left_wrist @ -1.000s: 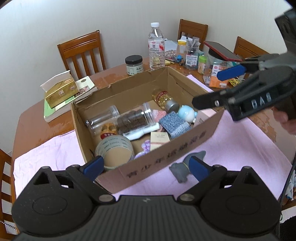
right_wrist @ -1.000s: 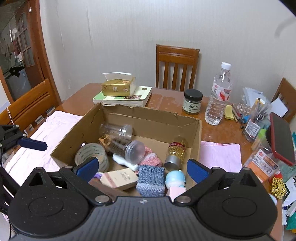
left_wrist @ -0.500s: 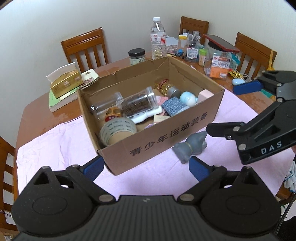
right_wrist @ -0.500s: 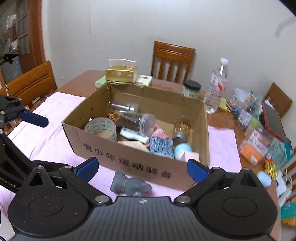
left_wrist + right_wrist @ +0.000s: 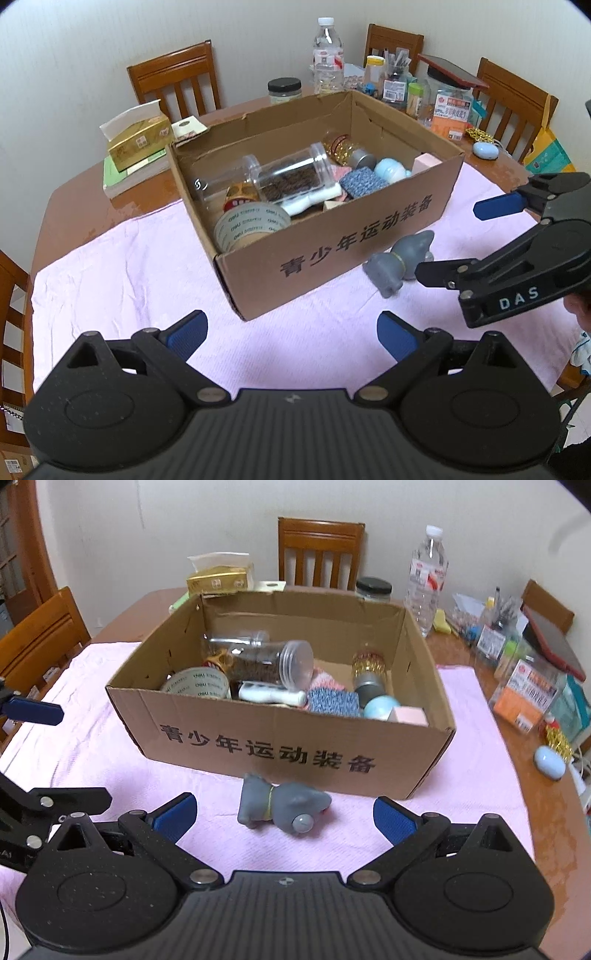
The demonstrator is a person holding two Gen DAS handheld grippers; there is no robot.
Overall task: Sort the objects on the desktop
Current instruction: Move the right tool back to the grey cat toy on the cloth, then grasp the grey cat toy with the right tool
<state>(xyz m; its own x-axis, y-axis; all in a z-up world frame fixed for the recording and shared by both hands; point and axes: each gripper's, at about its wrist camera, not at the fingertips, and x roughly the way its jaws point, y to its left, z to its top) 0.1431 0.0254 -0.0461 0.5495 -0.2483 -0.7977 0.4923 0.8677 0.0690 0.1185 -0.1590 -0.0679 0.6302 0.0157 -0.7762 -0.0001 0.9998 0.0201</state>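
Observation:
A cardboard box (image 5: 351, 240) (image 5: 258, 746) stands on the pink cloth, holding a tape roll (image 5: 251, 225), clear jars (image 5: 291, 177), a white tube, a knitted blue piece and other small items. A grey toy figure (image 5: 400, 262) (image 5: 280, 806) lies on the cloth just outside the box's front wall. My left gripper (image 5: 291, 338) is open and empty over the cloth before the box corner. My right gripper (image 5: 282, 816) is open and empty, with the grey toy lying between and just beyond its fingertips; it also shows in the left wrist view (image 5: 461, 240).
A tissue box on books (image 5: 140, 144), a dark-lidded jar (image 5: 284, 88), a water bottle (image 5: 328, 59) and cluttered stationery (image 5: 424, 96) stand behind the box. A pale blue mouse-like object (image 5: 550, 762) lies on the table at right. Wooden chairs surround the table.
Both grippers have pulled back from above the box towards the near table edge. The right gripper has dropped low in front of the grey toy. Both stayed open.

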